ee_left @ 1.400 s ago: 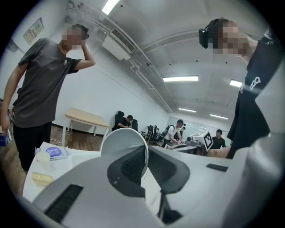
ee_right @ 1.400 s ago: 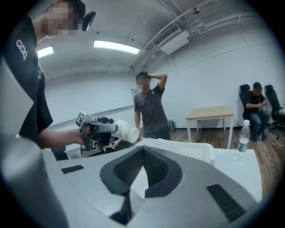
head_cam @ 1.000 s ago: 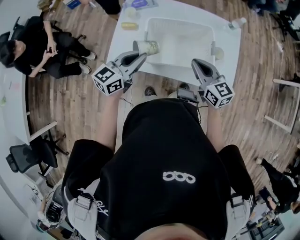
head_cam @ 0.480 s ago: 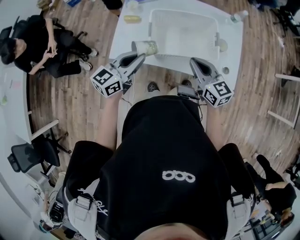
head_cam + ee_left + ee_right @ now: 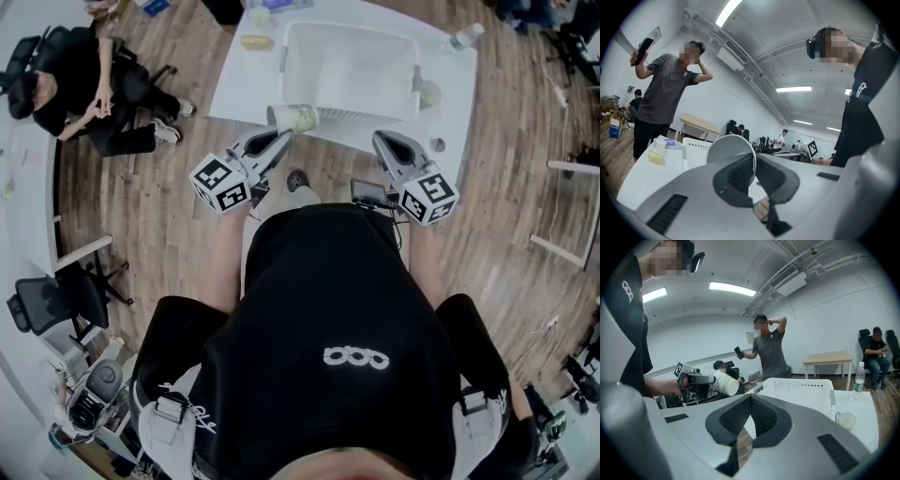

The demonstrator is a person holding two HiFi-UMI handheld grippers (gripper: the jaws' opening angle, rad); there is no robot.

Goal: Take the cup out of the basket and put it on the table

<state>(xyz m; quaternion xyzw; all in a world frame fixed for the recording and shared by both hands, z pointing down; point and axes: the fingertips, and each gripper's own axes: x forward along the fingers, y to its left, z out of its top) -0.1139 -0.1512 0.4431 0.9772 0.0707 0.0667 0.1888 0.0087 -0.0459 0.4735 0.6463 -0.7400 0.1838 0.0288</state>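
A pale paper cup (image 5: 292, 117) lies on its side in the air, clamped by its rim in my left gripper (image 5: 279, 134). It hangs over the near edge of the white table (image 5: 246, 92), just in front of the left front corner of the white basket (image 5: 291, 70). In the left gripper view the cup's mouth (image 5: 725, 151) faces left and its wall sits between the shut jaws of the left gripper (image 5: 753, 169). My right gripper (image 5: 382, 141) hangs shut and empty at the table's near edge, right of the cup. The right gripper view shows that gripper (image 5: 750, 400), the cup (image 5: 725, 382) and the basket (image 5: 801, 391).
On the table are a yellow block (image 5: 255, 41), a water bottle (image 5: 466, 36), a small mug (image 5: 428, 93) beside the basket's right end, and a small round thing (image 5: 437, 144). A person stands beyond the table (image 5: 769, 350). Another person sits at the left (image 5: 89, 89).
Both grippers have drawn back towards the near edge of the table. The cup went with the left gripper, from beside the basket's left front to the table's near edge.
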